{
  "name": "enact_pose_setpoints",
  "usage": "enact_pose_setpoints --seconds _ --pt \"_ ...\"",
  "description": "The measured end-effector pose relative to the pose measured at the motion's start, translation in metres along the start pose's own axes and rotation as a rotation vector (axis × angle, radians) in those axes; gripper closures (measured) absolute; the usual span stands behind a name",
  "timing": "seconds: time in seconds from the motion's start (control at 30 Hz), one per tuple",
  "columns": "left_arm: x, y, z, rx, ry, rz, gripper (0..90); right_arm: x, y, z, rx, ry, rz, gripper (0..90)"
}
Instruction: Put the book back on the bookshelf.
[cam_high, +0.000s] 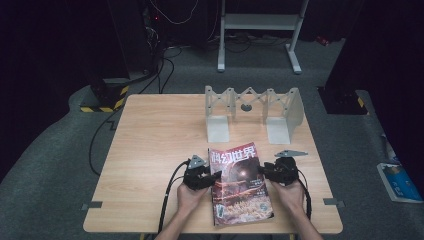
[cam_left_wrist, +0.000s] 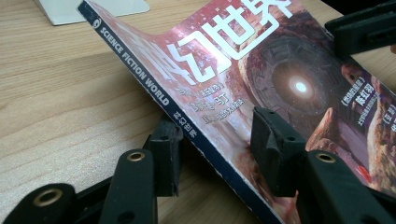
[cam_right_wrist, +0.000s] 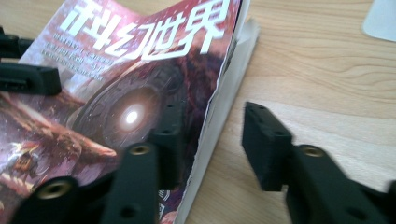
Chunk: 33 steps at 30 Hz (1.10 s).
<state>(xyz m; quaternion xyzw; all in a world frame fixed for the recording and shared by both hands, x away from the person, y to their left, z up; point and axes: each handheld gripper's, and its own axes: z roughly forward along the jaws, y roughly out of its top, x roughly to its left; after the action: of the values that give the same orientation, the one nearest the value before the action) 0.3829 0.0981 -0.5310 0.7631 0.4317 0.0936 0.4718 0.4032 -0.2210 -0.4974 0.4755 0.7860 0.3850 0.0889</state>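
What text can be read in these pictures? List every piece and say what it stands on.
"科幻世界": large white title on the cover of the magazine, also seen in both gripper views.
"SCIENCE FICTION WORLD": white letters along the magazine spine.
"科幻世界": small characters lower on that spine.
Small white lines under the title and at the cover's right edge: too small and blurred to read.
The bookstand and table bear no text.

Left gripper (cam_high: 204, 176) and right gripper (cam_high: 267, 172) low, jaws half apart, pointing inward; forearms entering from near edge.
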Motion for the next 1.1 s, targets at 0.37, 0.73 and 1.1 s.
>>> enact_pose_setpoints --seconds 0.37,0.73,1.1 --pt "0.001 0.001 0.0 0.006 -0.006 -0.029 55.0 0.006 0.012 0.012 0.008 -0.142 -0.06 85.3" --pt "0.001 0.003 0.001 0.022 0.0 -0.035 53.6 -0.002 0.014 0.033 0.07 -0.13 -0.058 84.9" --pt "0.005 0.01 0.008 0.052 -0.002 -0.02 49.3 -0.001 0.013 0.033 0.078 -0.125 -0.136 89.1"
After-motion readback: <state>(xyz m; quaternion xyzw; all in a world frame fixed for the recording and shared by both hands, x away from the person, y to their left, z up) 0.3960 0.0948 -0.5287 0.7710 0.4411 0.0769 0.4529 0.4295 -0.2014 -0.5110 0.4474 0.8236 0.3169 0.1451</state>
